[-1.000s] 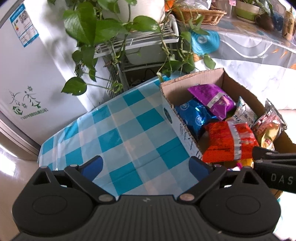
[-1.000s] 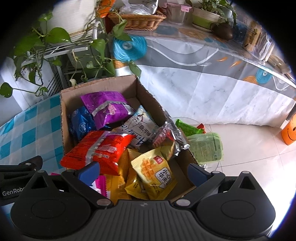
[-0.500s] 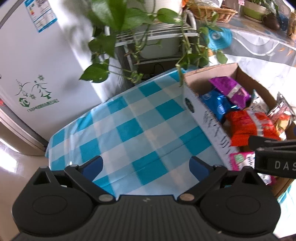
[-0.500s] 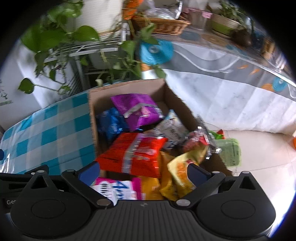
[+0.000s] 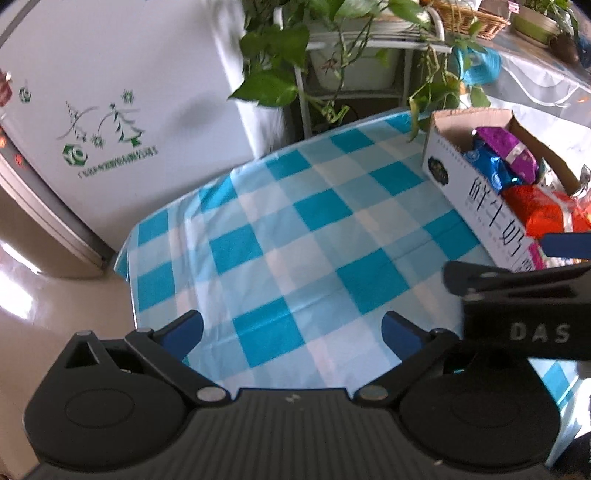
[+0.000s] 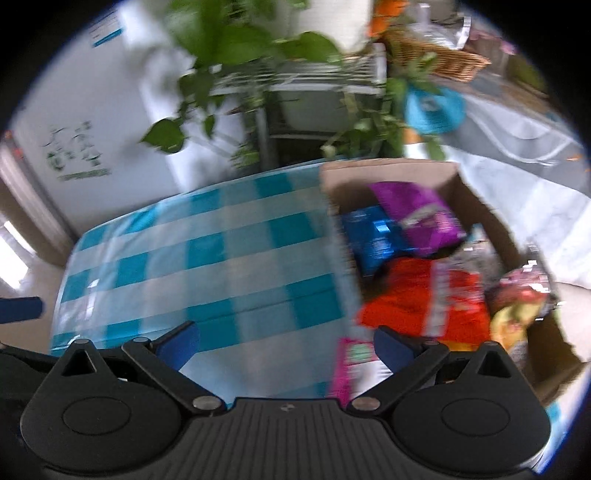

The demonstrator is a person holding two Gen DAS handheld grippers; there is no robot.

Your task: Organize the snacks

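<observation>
A cardboard box (image 5: 476,206) of snack bags stands at the right end of a table under a blue and white checked cloth (image 5: 314,236). In it lie a purple bag (image 5: 506,147), a blue bag (image 5: 487,166) and a red bag (image 5: 546,214). My left gripper (image 5: 291,332) hangs over bare cloth left of the box, its jaws opening with nothing between them. The right wrist view is blurred: my right gripper (image 6: 286,341) is open and empty above the cloth (image 6: 207,266), beside the box (image 6: 388,173), whose red bag (image 6: 417,306) and pink bag (image 6: 351,365) sit by its right finger.
A white fridge (image 5: 110,110) stands behind the table on the left. A trailing plant (image 5: 277,55) on a white wire rack is at the back. A wicker basket (image 5: 469,18) sits on a marble-patterned table (image 5: 535,85) to the right. Floor (image 5: 22,295) lies beyond the table's left edge.
Both grippers have moved left, from over the box to over the checked cloth. The box has slid toward the right of both views. The right wrist view has become blurred.
</observation>
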